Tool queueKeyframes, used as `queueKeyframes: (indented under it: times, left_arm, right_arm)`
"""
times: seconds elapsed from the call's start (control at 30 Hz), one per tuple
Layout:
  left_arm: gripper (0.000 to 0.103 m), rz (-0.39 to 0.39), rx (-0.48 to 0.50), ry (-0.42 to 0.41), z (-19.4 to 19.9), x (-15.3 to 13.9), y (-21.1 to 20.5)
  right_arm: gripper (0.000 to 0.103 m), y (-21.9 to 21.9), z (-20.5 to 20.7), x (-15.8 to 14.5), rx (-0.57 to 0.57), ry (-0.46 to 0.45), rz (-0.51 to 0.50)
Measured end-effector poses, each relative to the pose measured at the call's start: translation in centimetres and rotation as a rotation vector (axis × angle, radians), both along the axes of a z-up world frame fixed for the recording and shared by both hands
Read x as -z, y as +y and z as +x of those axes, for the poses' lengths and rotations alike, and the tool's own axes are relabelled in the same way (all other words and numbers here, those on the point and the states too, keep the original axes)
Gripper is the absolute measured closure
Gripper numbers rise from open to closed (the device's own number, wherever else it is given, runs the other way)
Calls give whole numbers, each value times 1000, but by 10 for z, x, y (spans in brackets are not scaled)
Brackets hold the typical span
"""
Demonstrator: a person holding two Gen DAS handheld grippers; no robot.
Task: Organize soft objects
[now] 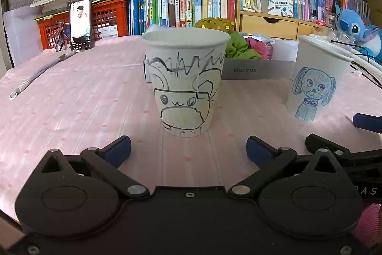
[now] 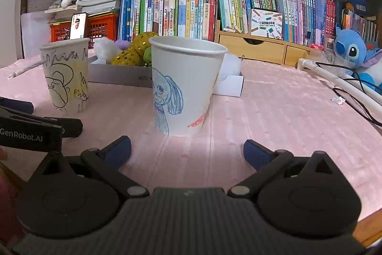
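Two cups standing ahead of two wide-open, empty grippers

Left wrist view: the left gripper (image 1: 188, 149) is gaping, the black-sketched cup (image 1: 185, 80) standing upright just ahead. Right wrist view: the right gripper (image 2: 187, 151) is gaping, the blue-dog cup (image 2: 185, 85) standing upright just ahead; soft toys (image 2: 133, 49), seemingly boxed, are lying beyond.

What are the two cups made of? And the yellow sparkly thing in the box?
Dog cup and scribble cup: likely paper, matte white, with rolled rims and pen or crayon drawings that took to the surface. Yellow thing: seems to be soft fabric covered in shiny sequins, which glint as small round dots.
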State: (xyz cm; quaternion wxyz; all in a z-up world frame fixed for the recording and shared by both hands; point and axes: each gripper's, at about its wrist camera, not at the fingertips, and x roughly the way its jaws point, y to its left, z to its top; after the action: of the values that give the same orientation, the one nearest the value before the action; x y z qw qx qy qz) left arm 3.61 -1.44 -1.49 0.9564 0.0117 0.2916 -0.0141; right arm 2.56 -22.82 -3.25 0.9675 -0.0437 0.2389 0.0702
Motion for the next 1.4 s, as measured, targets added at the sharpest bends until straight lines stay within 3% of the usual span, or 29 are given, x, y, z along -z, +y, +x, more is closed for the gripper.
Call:
queueKeyframes:
  times: [1.4]
  left_arm:
    - [0,1,-4,4,1,0,0]
  right_arm:
    - [0,-1,1,1,-2,10,10]
